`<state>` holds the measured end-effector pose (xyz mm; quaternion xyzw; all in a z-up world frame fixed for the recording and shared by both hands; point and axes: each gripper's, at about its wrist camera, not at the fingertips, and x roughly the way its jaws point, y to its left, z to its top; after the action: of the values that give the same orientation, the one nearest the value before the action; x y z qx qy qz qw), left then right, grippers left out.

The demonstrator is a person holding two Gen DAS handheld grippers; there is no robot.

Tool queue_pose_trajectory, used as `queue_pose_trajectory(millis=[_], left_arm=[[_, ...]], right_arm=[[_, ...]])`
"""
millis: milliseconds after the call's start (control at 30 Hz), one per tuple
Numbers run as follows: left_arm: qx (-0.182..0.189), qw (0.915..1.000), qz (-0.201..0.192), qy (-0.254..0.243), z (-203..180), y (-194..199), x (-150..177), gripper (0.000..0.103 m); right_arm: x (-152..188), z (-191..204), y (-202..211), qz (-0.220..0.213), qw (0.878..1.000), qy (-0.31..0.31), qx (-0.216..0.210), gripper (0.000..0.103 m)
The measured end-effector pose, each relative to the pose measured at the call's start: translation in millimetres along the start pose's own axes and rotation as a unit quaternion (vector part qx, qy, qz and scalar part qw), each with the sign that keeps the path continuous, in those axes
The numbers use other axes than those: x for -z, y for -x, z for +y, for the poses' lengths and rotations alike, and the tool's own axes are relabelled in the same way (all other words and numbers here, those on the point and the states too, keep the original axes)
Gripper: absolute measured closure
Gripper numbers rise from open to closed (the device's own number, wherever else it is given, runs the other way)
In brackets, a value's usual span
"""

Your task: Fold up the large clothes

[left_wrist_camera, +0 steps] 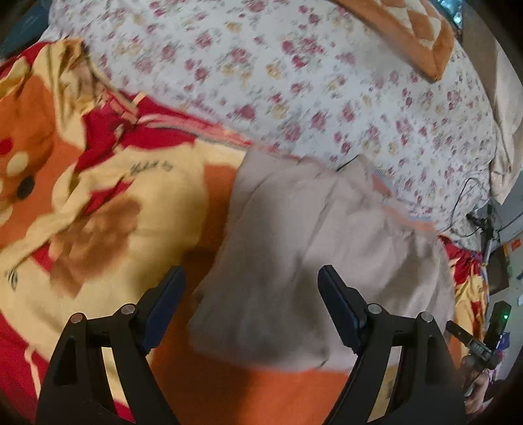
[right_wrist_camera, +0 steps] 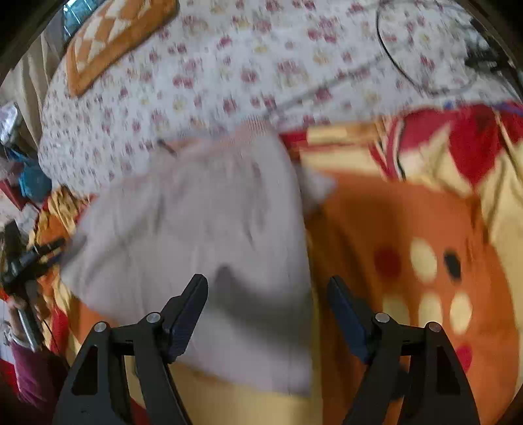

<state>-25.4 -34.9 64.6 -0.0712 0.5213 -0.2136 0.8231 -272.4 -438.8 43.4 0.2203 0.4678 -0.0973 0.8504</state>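
A pale grey-beige garment [left_wrist_camera: 313,242] lies folded into a rough rectangle on an orange, yellow and red cartoon-print blanket [left_wrist_camera: 108,202]. My left gripper [left_wrist_camera: 250,281] is open and empty above the garment's near left edge. In the right wrist view the same garment [right_wrist_camera: 202,235] lies left of centre on the blanket [right_wrist_camera: 408,235]. My right gripper [right_wrist_camera: 266,291] is open and empty above the garment's near right edge. The other gripper shows at the edge of each view [left_wrist_camera: 490,340] [right_wrist_camera: 23,261].
A white quilt with red flowers [left_wrist_camera: 294,75] covers the bed behind the blanket. An orange checked cushion [left_wrist_camera: 415,29] lies on it at the back. Black cables [right_wrist_camera: 408,59] lie on the quilt. Clutter stands beside the bed [right_wrist_camera: 19,170].
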Motion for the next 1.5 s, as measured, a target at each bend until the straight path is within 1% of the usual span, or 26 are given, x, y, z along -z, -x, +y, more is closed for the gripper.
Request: queue_pose_trajectory(millis=[33, 67, 100, 167, 233, 333, 400, 500, 600, 633, 667, 733, 767, 800, 867, 933, 1000, 1067, 1133, 1200, 1233, 1267, 1333, 1367, 1400, 1500], left_arm=[[-0.006, 1.0, 0.004, 0.002, 3.9, -0.2, 6.1, 0.02], [-0.011, 0.9999, 0.009, 0.005, 7.9, -0.7, 11.5, 0.02], [-0.013, 0.9998, 0.016, 0.009, 11.9, -1.6, 16.3, 0.02], [-0.008, 0.9998, 0.017, 0.01, 17.4, 1.6, 23.4, 0.02], [-0.011, 0.9998, 0.01, 0.01, 21.5, 4.9, 27.2, 0.02], [-0.026, 0.9996, 0.008, -0.007, 20.2, 3.2, 28.1, 0.02], [-0.022, 0.9996, 0.011, -0.016, 18.8, 4.4, 28.6, 0.02], [0.025, 0.9994, 0.011, -0.022, 19.3, 12.9, 27.7, 0.02], [0.034, 0.9976, 0.012, -0.059, 13.3, 18.2, 29.7, 0.02], [0.035, 0.9967, 0.018, -0.072, 11.3, 17.0, 31.3, 0.02], [0.038, 0.996, 0.026, -0.077, 11.5, 13.7, 33.3, 0.02], [0.05, 0.996, 0.039, -0.063, 15.9, 7.0, 33.4, 0.02], [0.055, 0.996, 0.046, -0.053, 20.1, 3.6, 32.5, 0.023], [0.055, 0.9961, 0.046, -0.051, 23.1, 3.5, 32.2, 0.046], [0.032, 0.9963, 0.048, -0.064, 26.8, 4.3, 31.6, 0.076], [0.013, 0.996, 0.047, -0.075, 30.6, 6.6, 34.1, 0.076], [-0.002, 0.9959, 0.052, -0.074, 32.3, 3.9, 35.6, 0.076], [-0.033, 0.9954, 0.042, -0.08, 31.0, 6.1, 35.6, 0.076], [-0.051, 0.995, 0.027, -0.082, 30.2, 11.5, 33.5, 0.076], [-0.042, 0.9959, 0.011, -0.079, 29.2, 19.2, 31.0, 0.076], [-0.038, 0.9962, 0.001, -0.078, 27.8, 23.7, 30.3, 0.076], [-0.04, 0.9962, -0.01, -0.077, 25.3, 28.4, 30.0, 0.073], [-0.049, 0.9953, -0.024, -0.08, 19.6, 31.9, 28.5, 0.06], [-0.053, 0.9946, -0.034, -0.082, 16.5, 33.4, 27.8, 0.049], [-0.06, 0.9937, -0.045, -0.083, 13.7, 35.1, 27.2, 0.046], [-0.071, 0.9917, -0.065, -0.086, 4.7, 34.5, 24.4, 0.046]], right_arm=[[6.6, 0.7, -6.7, 0.012, 1.0, 0.005, -0.006, 0.033], [13.9, 4.4, -14.0, 0.017, 1.0, 0.018, -0.011, 0.072], [17.1, 10.2, -14.4, 0.014, 0.999, 0.035, -0.004, 0.096], [16.7, 23.2, -3.2, -0.01, 0.997, 0.076, 0.018, 0.098], [14.0, 21.1, 8.2, -0.026, 0.996, 0.076, 0.032, 0.098], [14.3, 7.5, -1.5, -0.016, 0.994, 0.069, 0.089, 0.103], [16.4, 3.7, -7.3, -0.006, 0.994, 0.063, 0.087, 0.103], [17.5, 12.3, 4.5, -0.019, 0.994, 0.073, 0.079, 0.102], [18.1, 15.2, 23.0, -0.036, 0.996, 0.059, 0.062, 0.085], [18.3, 16.6, 27.8, -0.038, 0.997, 0.052, 0.05, 0.067], [17.5, 19.1, 30.8, -0.04, 0.997, 0.051, 0.044, 0.054], [17.2, 27.6, 34.0, -0.043, 0.996, 0.063, 0.046, 0.054], [19.6, 33.2, 35.0, -0.044, 0.995, 0.072, 0.051, 0.054], [20.5, 38.9, 34.6, -0.044, 0.994, 0.081, 0.058, 0.054], [21.7, 51.3, 33.6, -0.05, 0.991, 0.098, 0.079, 0.054], [23.7, 61.7, 38.6, -0.062, 0.989, 0.103, 0.088, 0.053], [24.2, 73.2, 46.4, -0.077, 0.988, 0.105, 0.084, 0.047], [24.5, 86.4, 48.6, -0.085, 0.989, 0.101, 0.067, 0.039], [24.4, 105.2, 41.5, -0.07, 0.991, 0.112, 0.038, 0.04], [23.4, 124.3, 30.6, -0.064, 0.989, 0.132, 0.019, 0.04], [22.8, 136.8, 22.3, -0.065, 0.986, 0.15, 0.021, 0.04], [22.2, 146.7, 15.1, -0.067, 0.983, 0.167, 0.027, 0.041], [16.6, 168.2, -4.6, -0.066, 0.978, 0.196, 0.035, 0.045], [12.8, 175.5, -12.6, -0.061, 0.977, 0.201, 0.031, 0.052], [8.0, 183.1, -21.7, -0.055, 0.977, 0.203, 0.023, 0.055], [-7.0, 199.0, -38.7, -0.065, 0.977, 0.202, 0.014, 0.056]])
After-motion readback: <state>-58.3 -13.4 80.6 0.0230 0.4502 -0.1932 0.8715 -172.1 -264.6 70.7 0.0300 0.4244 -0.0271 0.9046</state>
